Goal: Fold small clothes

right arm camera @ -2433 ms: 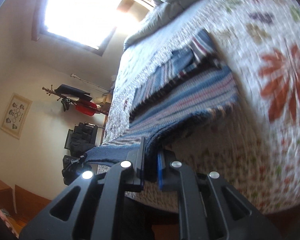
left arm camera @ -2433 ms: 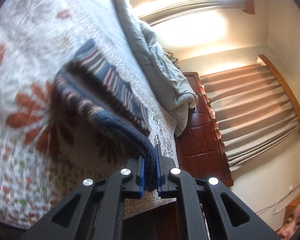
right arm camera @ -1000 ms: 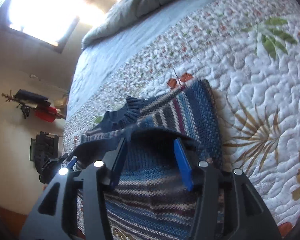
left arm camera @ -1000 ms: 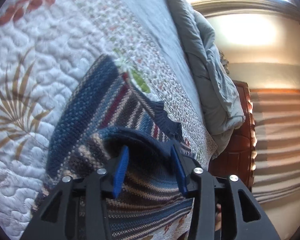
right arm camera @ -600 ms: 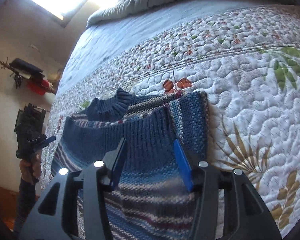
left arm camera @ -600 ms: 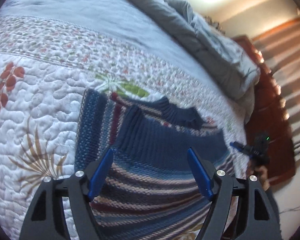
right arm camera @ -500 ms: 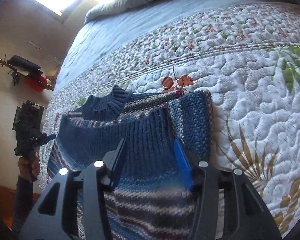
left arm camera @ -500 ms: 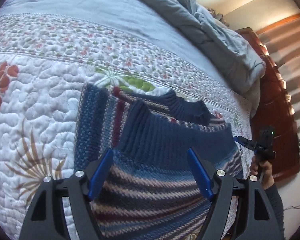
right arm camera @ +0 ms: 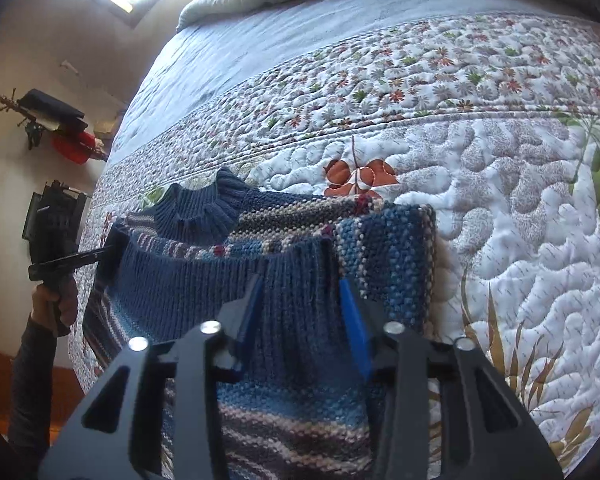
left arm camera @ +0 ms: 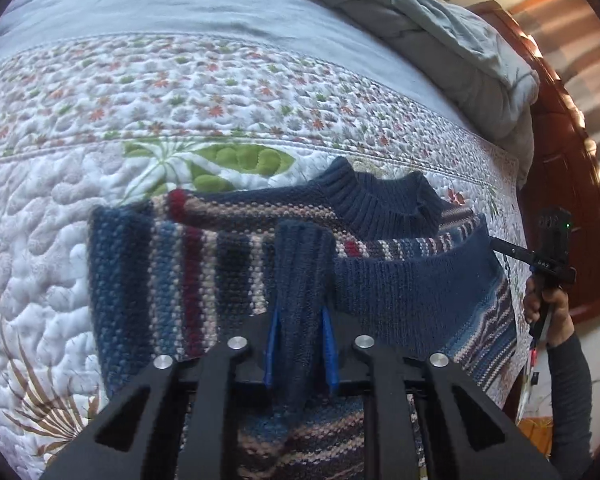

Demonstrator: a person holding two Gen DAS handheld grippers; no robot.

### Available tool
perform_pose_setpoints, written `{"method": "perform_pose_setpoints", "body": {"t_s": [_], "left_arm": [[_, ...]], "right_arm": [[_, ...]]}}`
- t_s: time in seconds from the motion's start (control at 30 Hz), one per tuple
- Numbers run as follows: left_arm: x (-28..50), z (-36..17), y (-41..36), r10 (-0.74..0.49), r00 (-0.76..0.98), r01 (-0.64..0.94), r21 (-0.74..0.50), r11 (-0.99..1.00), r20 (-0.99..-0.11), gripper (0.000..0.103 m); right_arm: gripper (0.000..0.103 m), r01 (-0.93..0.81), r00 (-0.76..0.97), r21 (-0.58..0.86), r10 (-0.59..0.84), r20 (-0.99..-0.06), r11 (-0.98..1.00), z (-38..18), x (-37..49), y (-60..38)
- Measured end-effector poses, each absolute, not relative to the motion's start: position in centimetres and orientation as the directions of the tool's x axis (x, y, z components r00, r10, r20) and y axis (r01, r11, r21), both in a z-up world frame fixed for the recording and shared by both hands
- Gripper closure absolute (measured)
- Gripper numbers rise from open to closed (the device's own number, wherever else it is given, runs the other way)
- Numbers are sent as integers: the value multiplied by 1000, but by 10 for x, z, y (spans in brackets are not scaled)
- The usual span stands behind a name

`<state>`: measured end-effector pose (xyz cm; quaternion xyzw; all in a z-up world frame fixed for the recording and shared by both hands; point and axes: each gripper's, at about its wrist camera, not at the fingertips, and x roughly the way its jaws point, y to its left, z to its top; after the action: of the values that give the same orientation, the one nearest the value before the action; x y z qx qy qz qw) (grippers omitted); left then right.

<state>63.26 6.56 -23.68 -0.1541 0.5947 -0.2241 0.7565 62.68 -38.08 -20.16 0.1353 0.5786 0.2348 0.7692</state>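
— While the quilted bedspread (left arm camera: 100, 128) with its flower and leaf print fills most of both views, what lies on it?

— A striped knit sweater (left arm camera: 172, 264), blue with dark red and cream bands, lies on the quilt near the bed's front edge. Its ribbed navy collar (left arm camera: 384, 204) points toward the far side, and its navy ribbed hem is folded up over the body, just short of the collar. Beyond it a grey-blue duvet (left arm camera: 440, 36) is bunched at the head of the bed, beside a dark wooden headboard (left arm camera: 560, 184).

— And the grippers?

— The left gripper (left arm camera: 298, 348) has just been closing: its blue pads pinch a raised ridge of the ribbed hem, clenched on the sweater at its left end. The right gripper (right arm camera: 306, 320) has also been closing; hem fabric bunches between its blue pads and they press on it at the right end. In the left wrist view the right hand (left arm camera: 548, 304) shows at the frame's edge, gripping its handle.
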Motion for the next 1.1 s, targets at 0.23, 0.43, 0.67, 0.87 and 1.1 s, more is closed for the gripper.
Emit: {"method": "perform_pose_setpoints", "body": {"t_s": [0.23, 0.43, 0.67, 0.87, 1.1], "left_arm": [[619, -230, 68, -535, 295, 163, -510, 845, -792, 89], [599, -197, 80, -551, 425, 187, -526, 829, -718, 91], [594, -128, 88, -566, 527, 263, -511, 818, -634, 91], [625, -106, 82, -518, 563, 252, -463, 850, -644, 91], [670, -143, 79, -457, 529, 165, -442, 882, -715, 91]], "right_arm": [[91, -242, 247, 435, 488, -837, 867, -200, 623, -375], [95, -277, 319, 403, 479, -818, 872, -172, 612, -374], [95, -288, 457, 375, 470, -755, 881, -106, 608, -382], [95, -265, 523, 338, 429, -736, 903, -85, 631, -370], [95, -206, 503, 297, 362, -785, 932, -117, 671, -357]]}}
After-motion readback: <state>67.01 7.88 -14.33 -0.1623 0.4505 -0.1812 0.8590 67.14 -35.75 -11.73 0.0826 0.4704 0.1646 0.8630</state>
